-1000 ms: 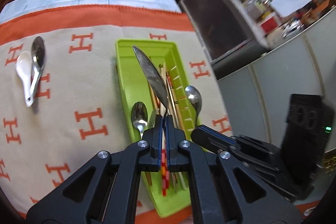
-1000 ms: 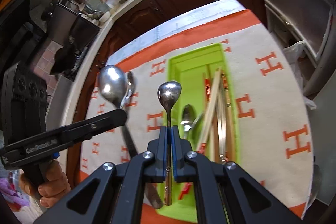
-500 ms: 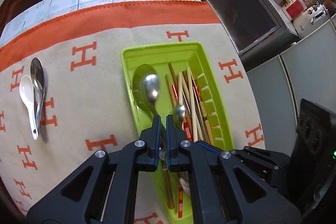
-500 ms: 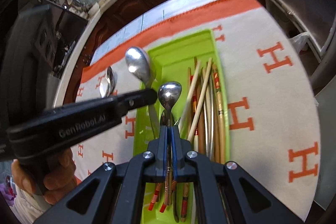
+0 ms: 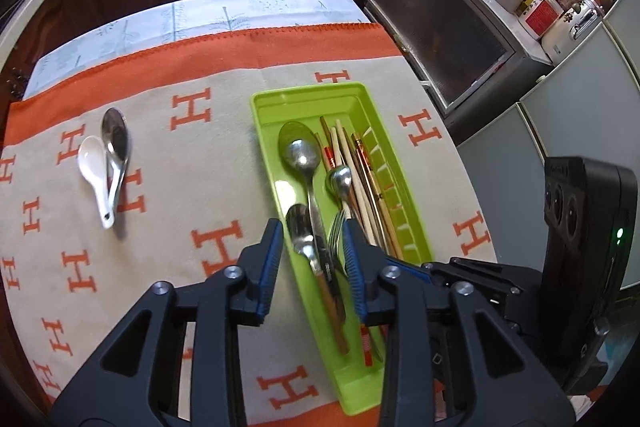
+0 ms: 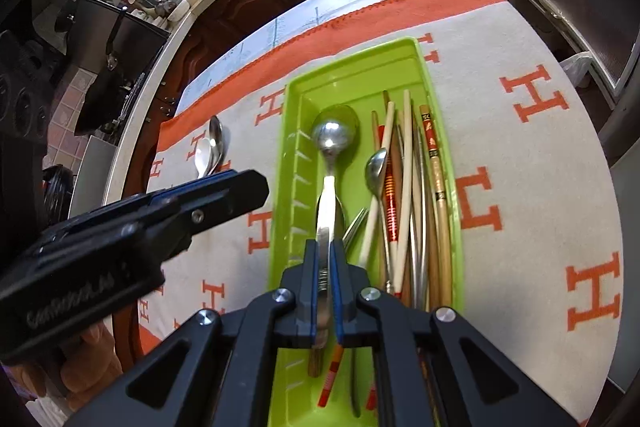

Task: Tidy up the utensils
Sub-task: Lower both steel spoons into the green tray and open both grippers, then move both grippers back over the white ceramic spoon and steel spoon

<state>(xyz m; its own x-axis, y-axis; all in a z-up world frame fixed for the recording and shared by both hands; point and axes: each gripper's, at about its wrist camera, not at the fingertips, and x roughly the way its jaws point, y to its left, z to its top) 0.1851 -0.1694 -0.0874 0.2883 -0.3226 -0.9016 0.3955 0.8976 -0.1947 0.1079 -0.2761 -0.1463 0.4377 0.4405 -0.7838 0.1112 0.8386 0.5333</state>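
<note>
Steel spoons (image 5: 301, 155) in green tray (image 5: 267, 131)

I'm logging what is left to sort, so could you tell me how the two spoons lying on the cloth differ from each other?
The white spoon looks ceramic and matte; the metal spoon is shiny steel. The white spoon has a short, thick handle, while the metal spoon's handle is thin. The metal spoon's bowl reaches farther toward the orange border than the white spoon's. Both lie side by side outside the green tray, bowls pointing the same way.
</note>
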